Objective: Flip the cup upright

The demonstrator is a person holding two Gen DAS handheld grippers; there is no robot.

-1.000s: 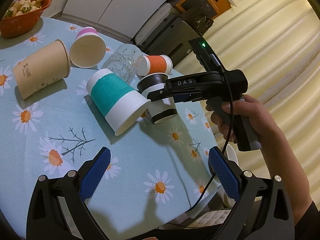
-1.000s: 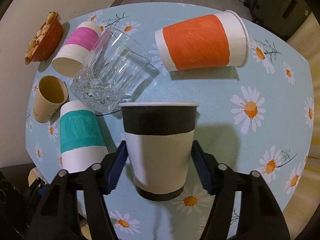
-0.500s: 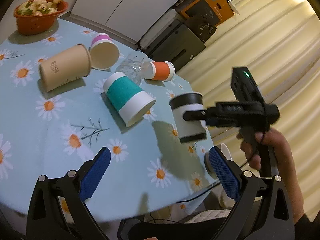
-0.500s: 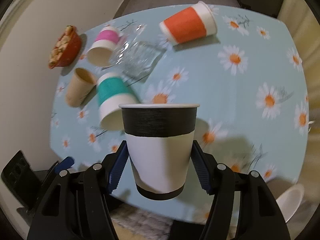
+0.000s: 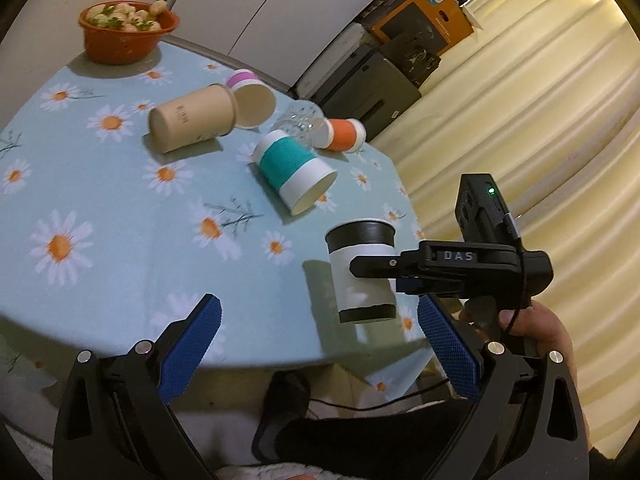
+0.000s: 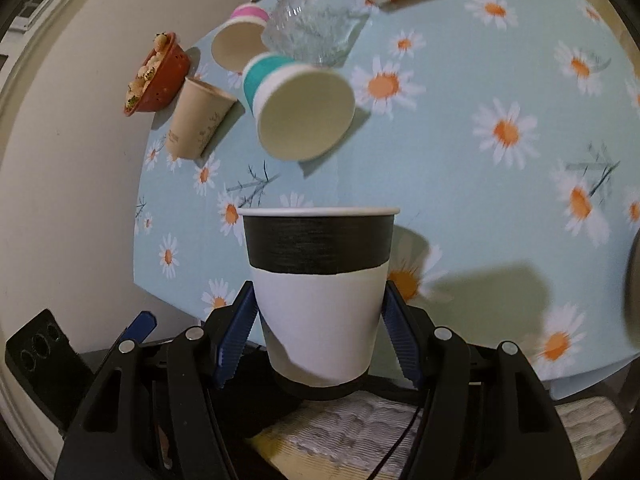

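Note:
My right gripper (image 6: pixel 318 344) is shut on a black-and-white paper cup (image 6: pixel 320 292) and holds it upright by its white middle, in the air over the table's near edge. The cup (image 5: pixel 362 274) and the right gripper (image 5: pixel 384 270) also show in the left wrist view. My left gripper (image 5: pixel 318 354) is open and empty, below and in front of the table edge, with the held cup just beyond its fingers.
On the daisy tablecloth (image 5: pixel 100 208) several cups lie on their sides: teal (image 5: pixel 294 176), tan (image 5: pixel 192 122), pink (image 5: pixel 250 98), orange (image 5: pixel 344 134). A clear glass (image 5: pixel 300 124) lies among them. An orange bowl of food (image 5: pixel 128 34) stands at the far left.
My right gripper has carried the black-and-white cup away from the cluster, toward the near table edge and lower. My left gripper has pulled back from the table.

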